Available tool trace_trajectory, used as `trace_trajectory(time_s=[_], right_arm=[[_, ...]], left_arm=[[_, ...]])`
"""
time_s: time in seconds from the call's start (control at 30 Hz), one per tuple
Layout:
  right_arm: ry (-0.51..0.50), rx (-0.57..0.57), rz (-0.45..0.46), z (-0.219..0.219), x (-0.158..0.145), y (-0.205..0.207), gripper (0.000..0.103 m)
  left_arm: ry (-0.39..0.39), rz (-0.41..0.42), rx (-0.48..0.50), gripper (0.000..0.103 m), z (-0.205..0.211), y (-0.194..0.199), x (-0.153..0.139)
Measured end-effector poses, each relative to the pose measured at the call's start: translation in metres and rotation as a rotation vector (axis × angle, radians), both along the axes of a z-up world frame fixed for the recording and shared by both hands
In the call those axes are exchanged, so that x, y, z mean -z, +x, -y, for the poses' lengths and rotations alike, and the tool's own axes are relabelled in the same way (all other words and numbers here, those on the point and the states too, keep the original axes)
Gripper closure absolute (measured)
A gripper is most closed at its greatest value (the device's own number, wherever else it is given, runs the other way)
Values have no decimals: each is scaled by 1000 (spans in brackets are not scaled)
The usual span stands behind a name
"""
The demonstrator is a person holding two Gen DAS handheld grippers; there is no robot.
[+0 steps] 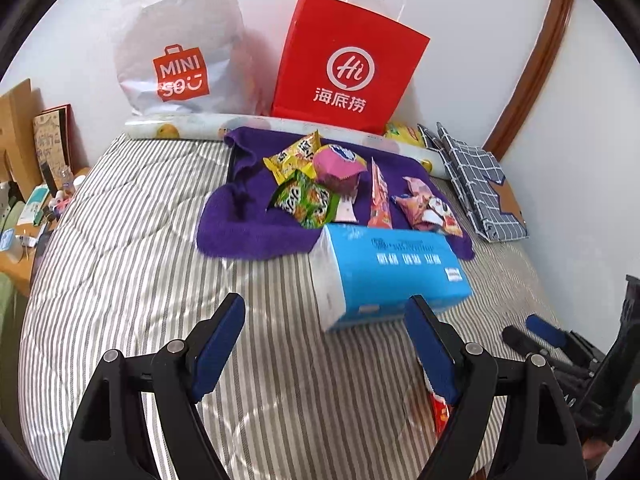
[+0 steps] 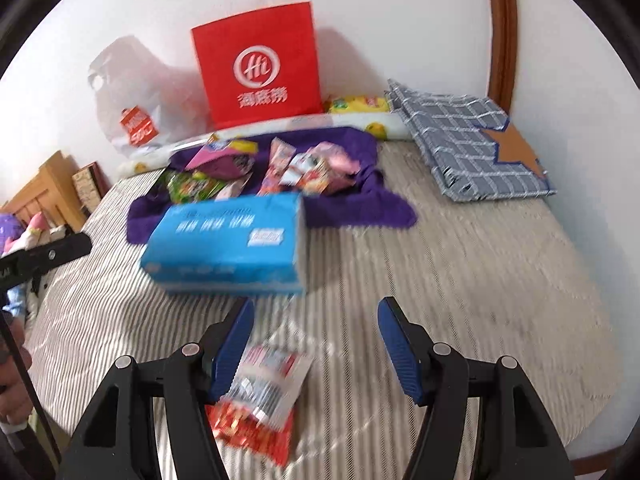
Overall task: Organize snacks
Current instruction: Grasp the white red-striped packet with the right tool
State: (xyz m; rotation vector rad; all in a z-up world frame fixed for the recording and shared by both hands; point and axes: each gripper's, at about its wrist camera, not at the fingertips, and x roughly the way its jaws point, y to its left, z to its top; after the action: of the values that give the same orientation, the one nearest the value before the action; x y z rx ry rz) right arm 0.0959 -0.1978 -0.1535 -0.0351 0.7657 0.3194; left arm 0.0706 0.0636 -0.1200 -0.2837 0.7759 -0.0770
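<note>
Several snack packets lie on a purple towel on the striped bed: a yellow one, a pink one, a green one, a long orange stick pack and pink packets. A blue tissue pack lies at the towel's near edge. My left gripper is open over the sheet just short of it. My right gripper is open too. A red and clear snack packet lies flat on the sheet by its left finger, untouched by the pads.
A red paper bag and a white plastic bag stand against the wall behind a rolled mat. A checked blue bag lies at the right. A cluttered bedside table is at the left. Bare striped sheet lies near left.
</note>
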Motion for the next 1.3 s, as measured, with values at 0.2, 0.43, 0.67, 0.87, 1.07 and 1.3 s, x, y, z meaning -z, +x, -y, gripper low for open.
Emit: trace_trajectory(time_s=[0.2, 0.43, 0.67, 0.87, 1.07, 1.3], right_arm=[[-12, -36, -61, -19, 21, -7, 41], [-14, -47, -136, -33, 52, 2, 41], [-34, -46, -135, -42, 63, 10, 43], [-52, -57, -103, -50, 61, 17, 60], [-56, -101, -75, -56, 56, 14, 74], [37, -77, -28, -34, 27, 9, 78]], left_arm=[[14, -16, 3, 22, 3, -17, 4], [6, -29, -8, 22, -5, -22, 12], [-13, -62, -8, 22, -10, -14, 27], [-25, -88, -7, 22, -12, -8, 37], [-18, -94, -2, 22, -10, -7, 39], [4, -106, 18, 22, 2, -9, 41]])
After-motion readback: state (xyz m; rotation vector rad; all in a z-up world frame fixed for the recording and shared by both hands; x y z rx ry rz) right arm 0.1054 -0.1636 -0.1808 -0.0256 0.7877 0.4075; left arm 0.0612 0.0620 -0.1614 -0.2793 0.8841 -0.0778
